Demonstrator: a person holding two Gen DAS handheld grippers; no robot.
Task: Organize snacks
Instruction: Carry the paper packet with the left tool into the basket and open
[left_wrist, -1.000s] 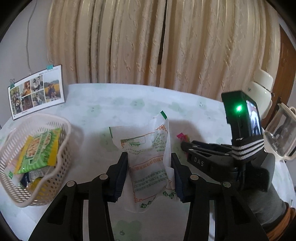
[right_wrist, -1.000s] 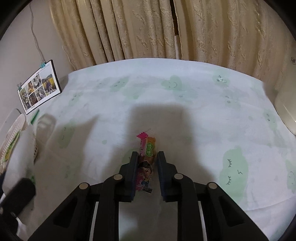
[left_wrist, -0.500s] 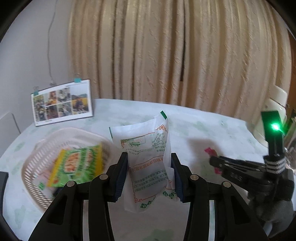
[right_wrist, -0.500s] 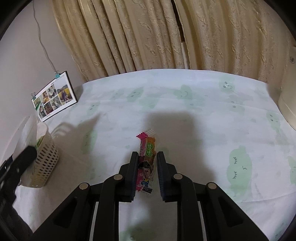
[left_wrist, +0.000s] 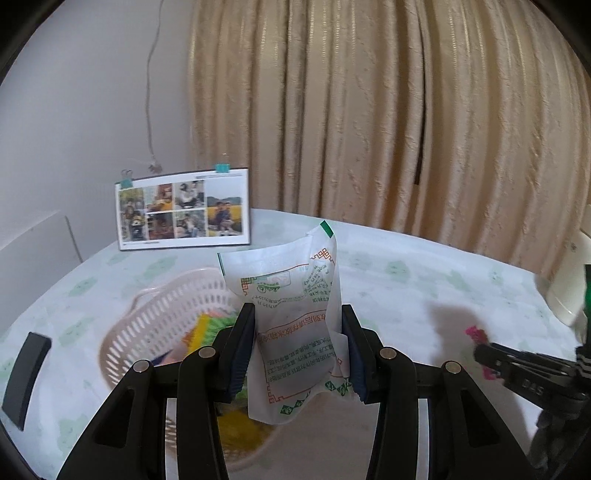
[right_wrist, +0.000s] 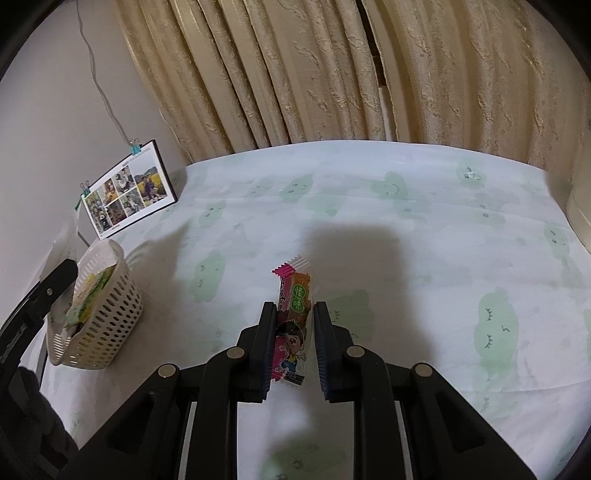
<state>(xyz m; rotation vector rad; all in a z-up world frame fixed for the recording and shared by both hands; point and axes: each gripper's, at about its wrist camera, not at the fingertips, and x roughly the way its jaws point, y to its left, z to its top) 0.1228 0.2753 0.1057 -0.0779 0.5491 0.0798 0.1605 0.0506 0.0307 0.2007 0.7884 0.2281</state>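
left hand-held gripper (left_wrist: 298, 345): its two fingers are partway apart and pinch a white snack bag (left_wrist: 295, 325) from both sides. the bag stands up between the pads, and its bottom corner hangs down below them.
where the white bag is: up in the air, right over the near edge of the basket (left_wrist: 159, 325), not inside it.
right hand-held gripper (right_wrist: 294, 338): its fingers are close together and pinch a small pink candy stick (right_wrist: 293, 321). the candy has a cartoon kid on it and a green round label. its top end pokes out past the fingertips.
where the candy is: in the right hand-held gripper, above the table (right_wrist: 424, 236), well apart from the basket.
how the hand-held grippers sit: the left one points at the basket and the photo card (left_wrist: 183, 209). the right one points across the table at the curtain (right_wrist: 332, 70). in the left view the right one (left_wrist: 480, 349) shows at the far right, with the pink candy end at its tip.
basket: pale plastic with holes, on the left side of the table. green and yellow snack packs (right_wrist: 90, 295) lie in it.
table: covered by a white cloth with green cloud faces.
other things: a flat black thing (left_wrist: 26, 373) lies on the table left of the basket.
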